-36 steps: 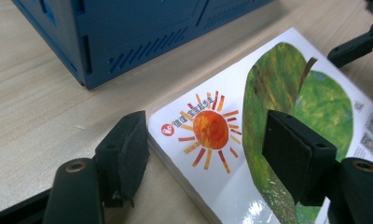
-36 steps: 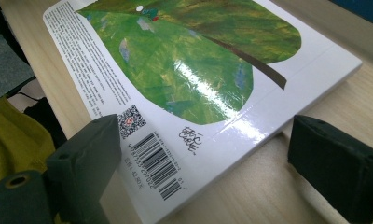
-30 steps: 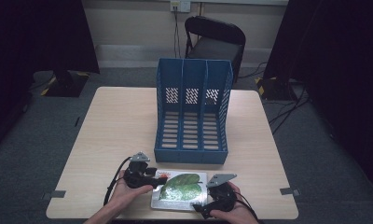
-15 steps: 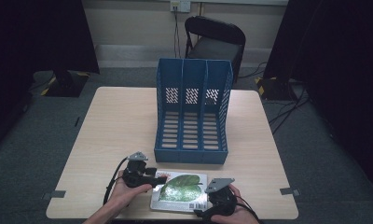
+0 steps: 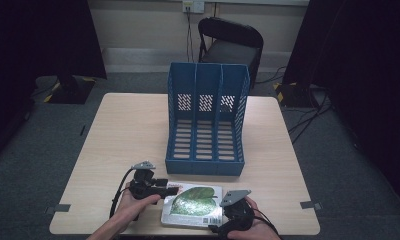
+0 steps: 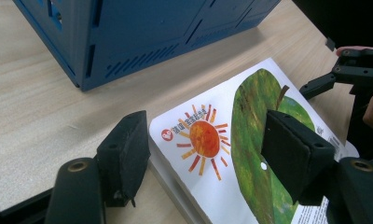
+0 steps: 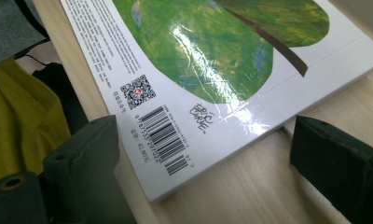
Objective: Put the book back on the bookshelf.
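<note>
One book (image 5: 193, 204) lies flat near the table's (image 5: 113, 140) front edge, its white cover showing a big green leaf and a small orange sun. Two grippers work at it, one at each end. The left gripper (image 6: 205, 161) has its two jaws apart with the book's corner between them: one jaw sits on the bare wood just beside the edge, the other hovers over the green leaf, and neither pad presses on the cover. The right gripper (image 7: 203, 170) also stands with jaws apart, straddling the barcode corner, one jaw off the table's edge side, the other on the wood beside the spine. Beyond the left jaws stands one blue file rack (image 5: 206, 120) with three compartments. One black chair (image 5: 230, 47) waits behind the table.
</note>
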A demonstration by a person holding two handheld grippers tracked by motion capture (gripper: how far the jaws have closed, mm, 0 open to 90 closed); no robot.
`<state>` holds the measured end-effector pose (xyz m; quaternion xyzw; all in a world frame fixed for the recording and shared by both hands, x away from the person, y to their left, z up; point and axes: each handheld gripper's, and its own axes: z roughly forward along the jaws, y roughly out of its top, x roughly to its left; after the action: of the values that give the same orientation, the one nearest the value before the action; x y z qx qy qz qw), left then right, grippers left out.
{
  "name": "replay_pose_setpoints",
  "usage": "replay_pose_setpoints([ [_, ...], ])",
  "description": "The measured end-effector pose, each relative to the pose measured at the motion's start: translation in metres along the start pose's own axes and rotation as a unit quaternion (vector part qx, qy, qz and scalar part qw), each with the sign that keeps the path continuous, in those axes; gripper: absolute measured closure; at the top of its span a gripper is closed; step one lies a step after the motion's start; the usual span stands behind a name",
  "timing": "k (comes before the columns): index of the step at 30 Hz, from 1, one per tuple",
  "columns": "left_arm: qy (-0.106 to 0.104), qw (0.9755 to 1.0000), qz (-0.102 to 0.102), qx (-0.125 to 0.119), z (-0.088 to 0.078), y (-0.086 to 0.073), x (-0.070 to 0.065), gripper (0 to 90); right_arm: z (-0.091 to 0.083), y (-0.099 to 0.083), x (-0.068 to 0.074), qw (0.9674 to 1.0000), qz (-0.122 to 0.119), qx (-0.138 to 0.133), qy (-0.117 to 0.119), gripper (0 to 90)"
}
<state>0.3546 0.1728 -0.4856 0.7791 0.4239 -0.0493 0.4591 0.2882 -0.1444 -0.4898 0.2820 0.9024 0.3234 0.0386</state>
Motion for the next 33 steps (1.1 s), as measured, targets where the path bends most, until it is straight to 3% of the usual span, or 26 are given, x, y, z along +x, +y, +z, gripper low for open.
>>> replay_pose_setpoints([
  [12,0.002,1.0,-0.008,-0.003,-0.002,0.0,0.0,34.8,0.0,-0.001,0.002,0.9999,-0.011,0.002,-0.006,7.1],
  [16,-0.003,0.9997,-0.025,0.005,-0.002,-0.003,0.004,36.4,0.002,0.0,0.003,0.9999,-0.01,-0.001,-0.01,6.6],
  [18,-0.016,0.9987,-0.047,-0.003,-0.005,-0.004,0.006,36.8,0.002,0.0,0.002,0.9999,-0.009,-0.001,-0.009,6.6],
  [25,-0.023,0.9977,-0.063,-0.001,-0.008,-0.006,0.008,36.7,0.002,0.0,0.002,1.0,-0.004,-0.004,-0.006,6.5],
  [33,-0.044,0.995,-0.089,-0.014,-0.012,-0.007,0.01,37.2,0.002,0.0,0.001,1.0,-0.002,-0.006,-0.002,6.4],
])
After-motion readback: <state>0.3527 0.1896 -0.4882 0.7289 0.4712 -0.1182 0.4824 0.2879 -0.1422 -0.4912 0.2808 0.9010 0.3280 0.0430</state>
